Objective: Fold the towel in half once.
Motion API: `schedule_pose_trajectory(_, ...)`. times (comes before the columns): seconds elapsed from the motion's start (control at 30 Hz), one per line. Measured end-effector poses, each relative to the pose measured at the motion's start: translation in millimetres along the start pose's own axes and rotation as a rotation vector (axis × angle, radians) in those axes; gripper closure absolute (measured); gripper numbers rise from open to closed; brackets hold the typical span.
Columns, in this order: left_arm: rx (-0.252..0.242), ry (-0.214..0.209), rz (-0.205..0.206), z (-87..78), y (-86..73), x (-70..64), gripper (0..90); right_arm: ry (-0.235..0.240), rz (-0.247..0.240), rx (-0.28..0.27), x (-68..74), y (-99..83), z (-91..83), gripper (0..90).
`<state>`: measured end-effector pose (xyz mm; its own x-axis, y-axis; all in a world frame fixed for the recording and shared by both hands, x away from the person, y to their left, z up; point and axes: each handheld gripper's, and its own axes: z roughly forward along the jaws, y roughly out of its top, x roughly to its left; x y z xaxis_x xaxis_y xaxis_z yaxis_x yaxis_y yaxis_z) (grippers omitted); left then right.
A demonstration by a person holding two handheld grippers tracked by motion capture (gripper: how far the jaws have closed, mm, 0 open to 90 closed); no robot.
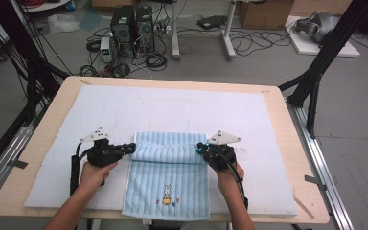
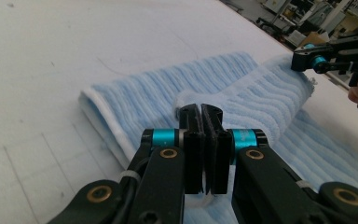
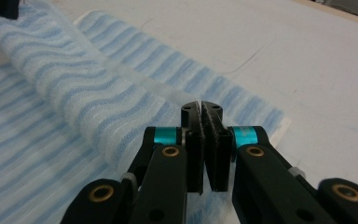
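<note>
- At the table's near edge, I hold a gripper in each hand over a light blue striped towel [image 1: 168, 172] spread on the pale mat [image 1: 172, 110] that covers most of the wooden table [image 1: 287, 129].
- My left gripper [image 1: 130, 148] sits at the towel's left edge, partway up its length; its jaws are pressed together on a pinch of the cloth, as the left gripper view [image 2: 200, 116] shows, with a white-edged fold bunched just past the tips.
- My right gripper [image 1: 201, 148] meets the towel's right edge at the same height; its jaws are likewise clamped, and in the right gripper view [image 3: 201, 112] a band of the fabric runs from the tips up toward the far left corner of the frame.
- Between the two grippers the towel is raised into a rolled fold running across its width, the far part lying flat behind it toward the middle of the table.
- The towel's near end hangs just over the mat's near edge, with a small rabbit picture [image 1: 166, 195] close to that hem.
- Beyond the far edge of the table, computer towers [image 1: 133, 25] and tangled cables [image 1: 148, 60] sit on the grey floor.
</note>
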<state>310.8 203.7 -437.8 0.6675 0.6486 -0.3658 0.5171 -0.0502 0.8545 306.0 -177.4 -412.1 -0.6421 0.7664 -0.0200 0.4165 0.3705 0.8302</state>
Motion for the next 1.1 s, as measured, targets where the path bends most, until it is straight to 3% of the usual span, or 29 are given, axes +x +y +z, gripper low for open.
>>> schedule_pose_trajectory(0.33, 0.041, 0.015, -0.006, -18.2, -24.7, -18.5, 85.4, 0.031, -0.011, 0.013, 23.7, -23.8, -24.8, 87.6)
schedule_pose_trajectory(0.57, 0.095, 0.012, -0.005, -24.2, -33.0, -23.4, 80.1, 0.059, -0.039, 0.067, 34.4, -40.9, -36.7, 87.6)
schedule_pose_trajectory(0.7, 0.051, 0.06, -0.004, -31.4, -23.4, -22.9, 66.9, 0.103, -0.037, 0.085, 36.8, -47.6, -46.0, 85.6)
schedule_pose_trajectory(0.77, 0.021, 0.072, -0.008, -34.4, -19.0, -20.7, 64.7, 0.117, -0.036, 0.083, 36.2, -50.5, -51.7, 82.7)
schedule_pose_trajectory(0.83, 0.009, 0.084, -0.014, -35.2, -16.9, -17.3, 62.3, 0.12, -0.027, 0.048, 33.8, -50.7, -58.5, 80.8)
schedule_pose_trajectory(0.9, 0.003, 0.097, -0.028, -33.6, -16.3, -13.7, 62.1, 0.108, 0.014, -0.011, 28.2, -45.7, -62.8, 77.8)
schedule_pose_trajectory(0.97, 0.0, 0.103, -0.039, -32.4, -16.0, -11.1, 61.8, 0.063, 0.022, -0.027, 20.8, -37.0, -58.4, 76.5)
schedule_pose_trajectory(1.1, 0.002, 0.111, -0.034, -33.4, -15.3, -9.2, 61.6, 0.048, 0.071, -0.007, 9.4, -22.8, -30.0, 71.5)
